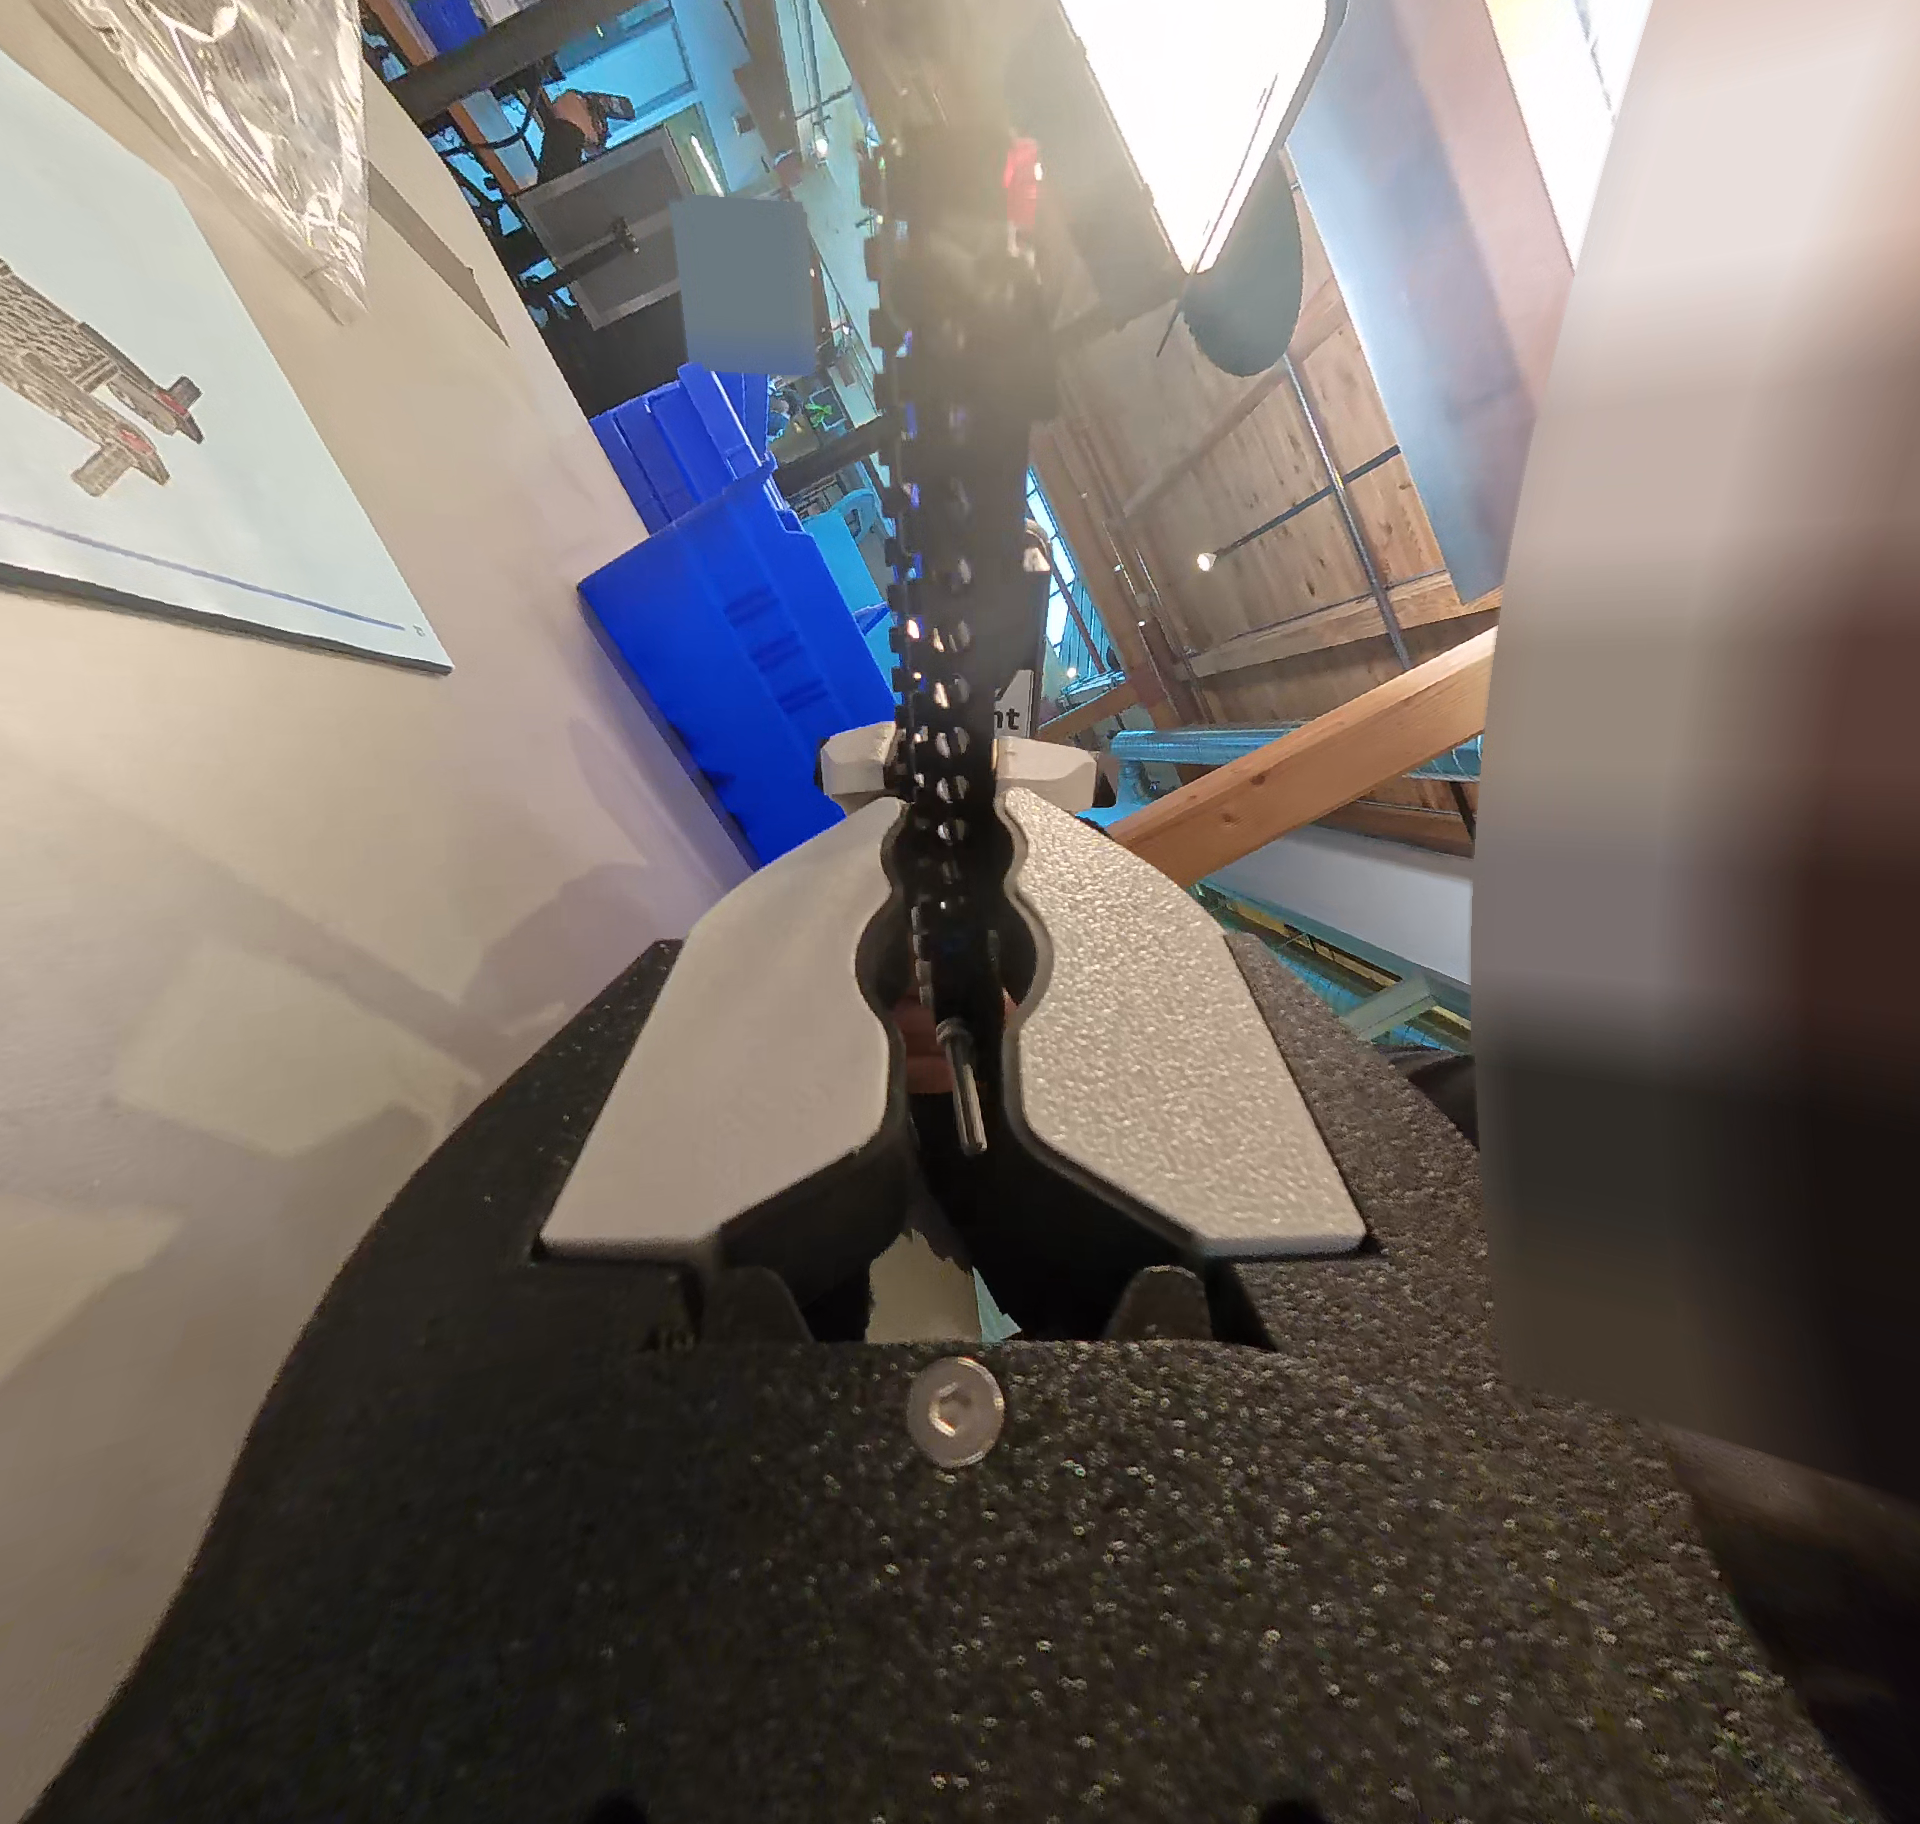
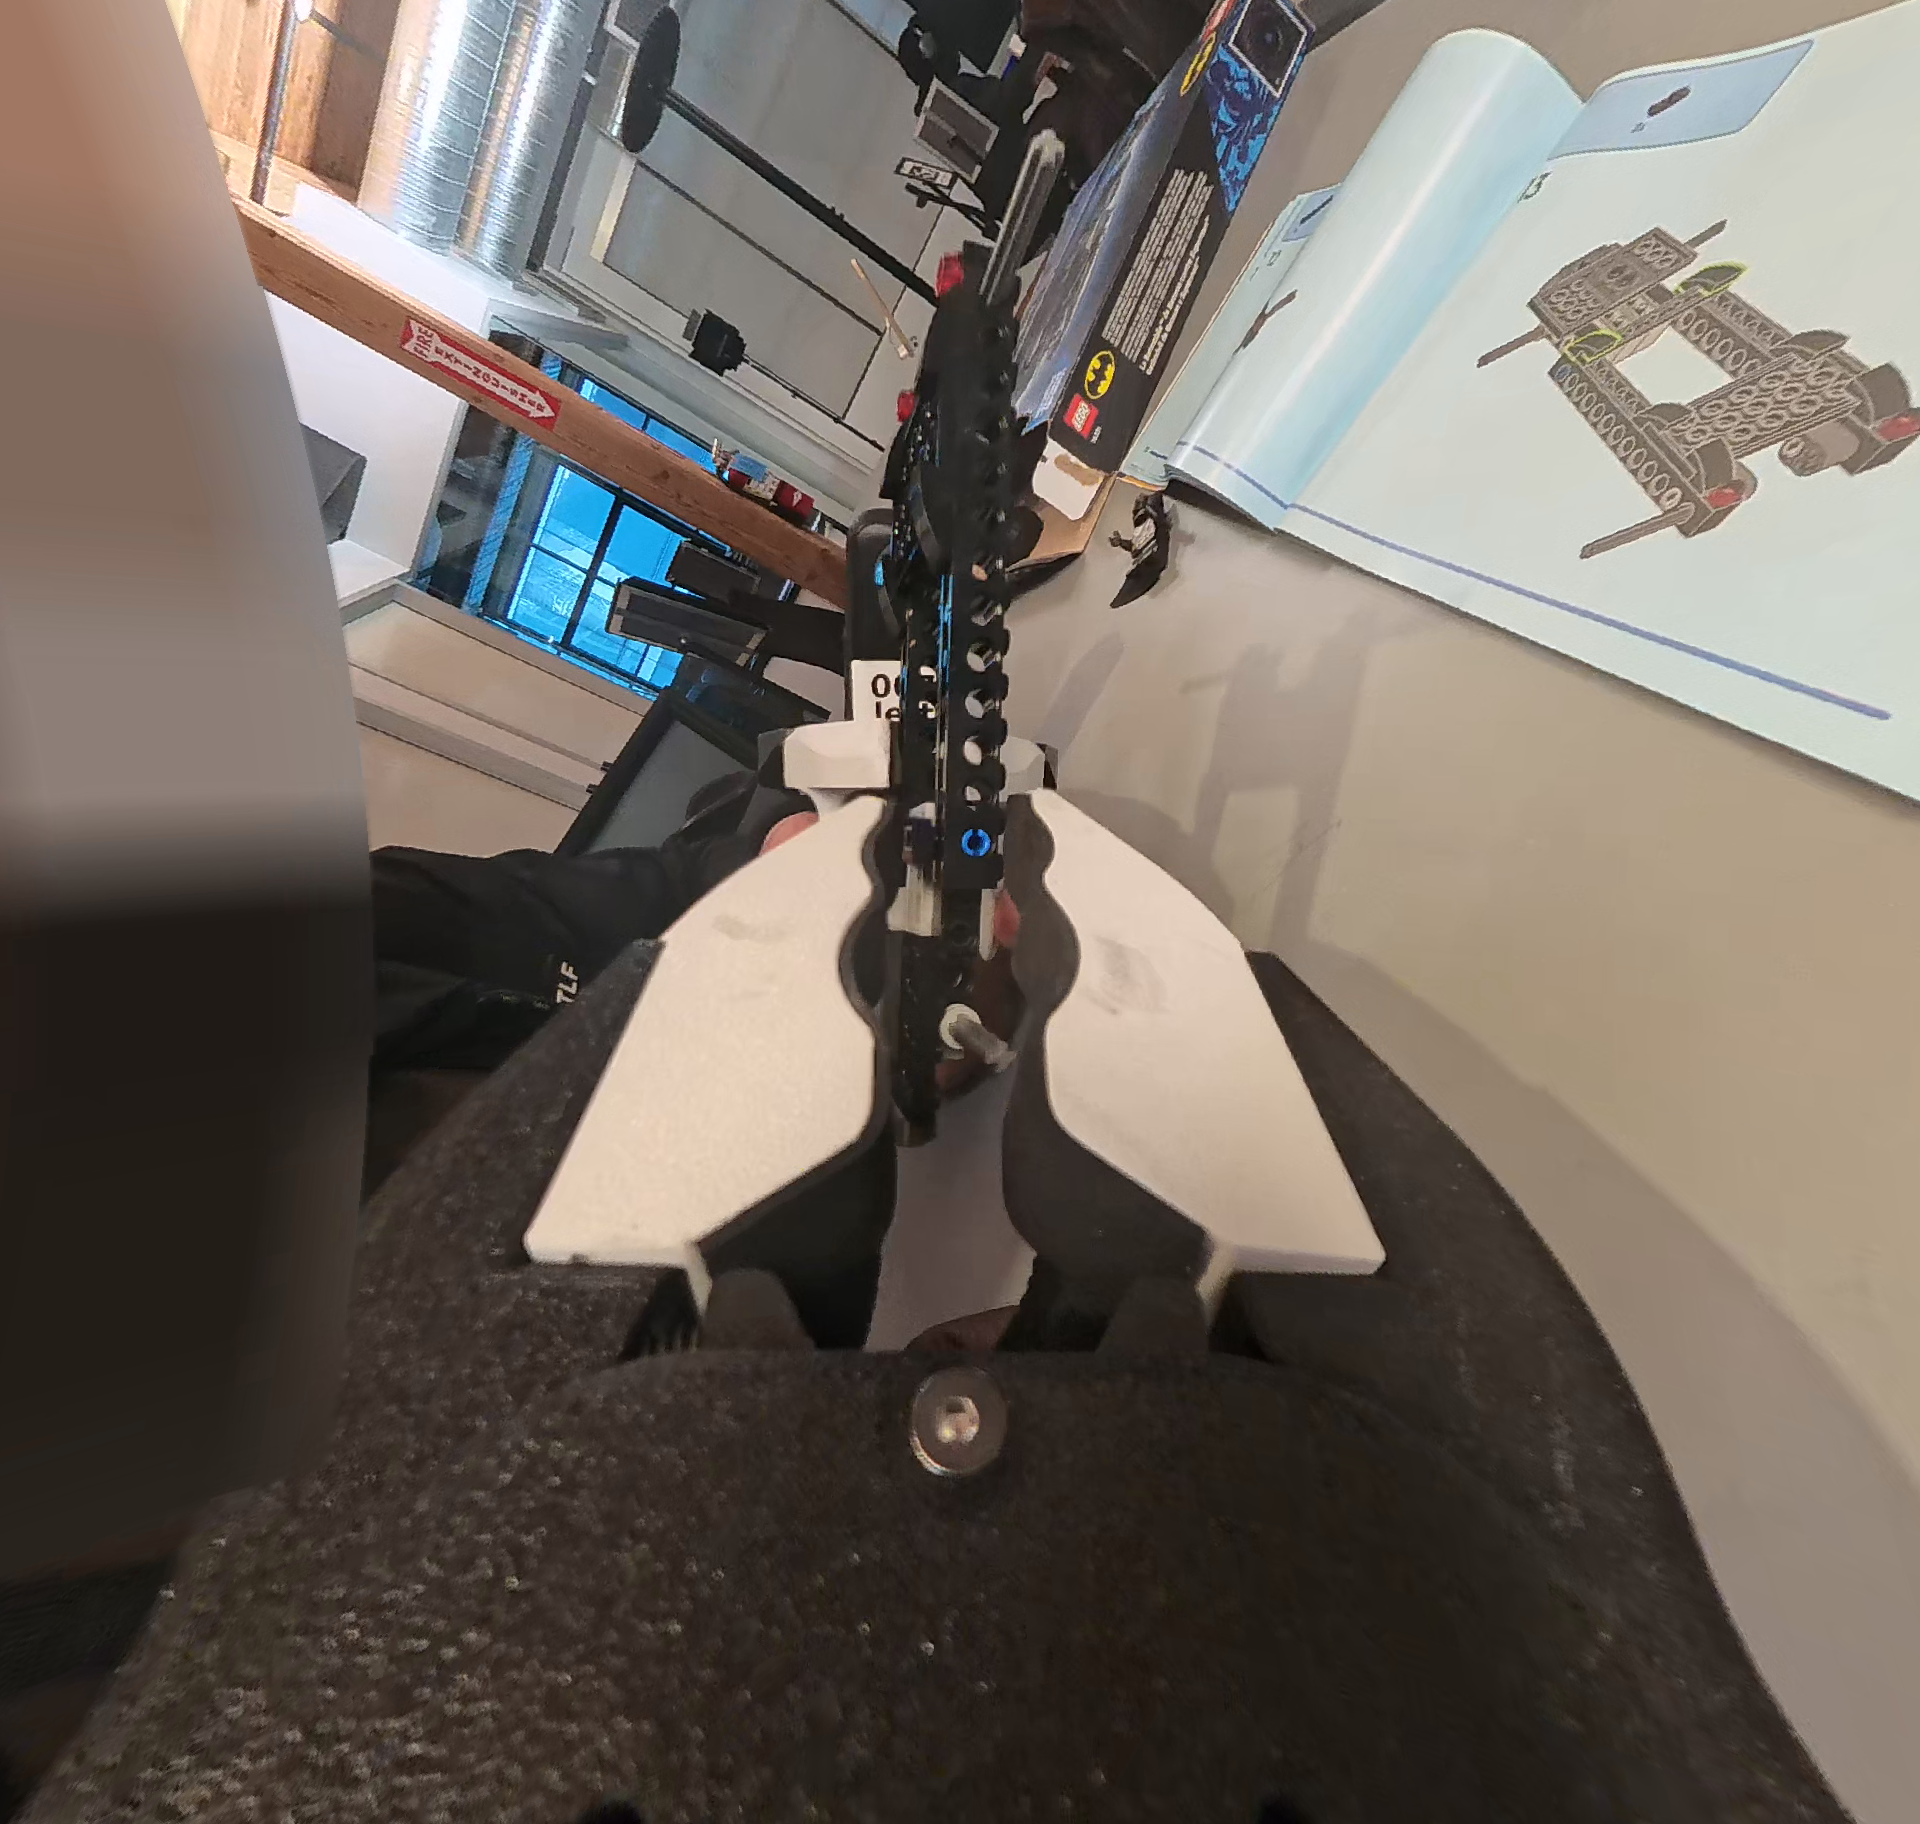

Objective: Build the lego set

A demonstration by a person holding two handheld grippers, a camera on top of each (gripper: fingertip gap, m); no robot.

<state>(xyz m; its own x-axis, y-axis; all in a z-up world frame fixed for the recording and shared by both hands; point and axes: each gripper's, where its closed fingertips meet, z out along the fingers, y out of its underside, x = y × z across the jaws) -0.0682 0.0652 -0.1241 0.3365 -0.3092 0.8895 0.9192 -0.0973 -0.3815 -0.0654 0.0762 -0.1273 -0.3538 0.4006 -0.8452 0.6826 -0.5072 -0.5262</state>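
A long black brick-built model with rows of holes (image 1: 951,631) is lifted off the grey table (image 1: 312,943), tilted, between both grippers. My left gripper (image 1: 953,818) is shut on one end of it, and a grey axle pin (image 1: 961,1078) sticks out between the fingers. My right gripper (image 2: 951,818) is shut on the same model (image 2: 961,548) near a blue pin (image 2: 971,842). Each view shows the other gripper's pale fingertips just beyond its own, on either side of the model: the right gripper (image 1: 951,764) and the left gripper (image 2: 930,761). Red pieces sit at the model's far end.
An open instruction booklet (image 2: 1610,403) lies on the table and also shows in the left wrist view (image 1: 156,444). A toy box (image 2: 1153,247) and a small black figure piece (image 2: 1143,538) lie near it. A clear bag of parts (image 1: 229,60) and blue bins (image 1: 727,631) stand farther off. Left and right tips are no more than a few centimetres apart.
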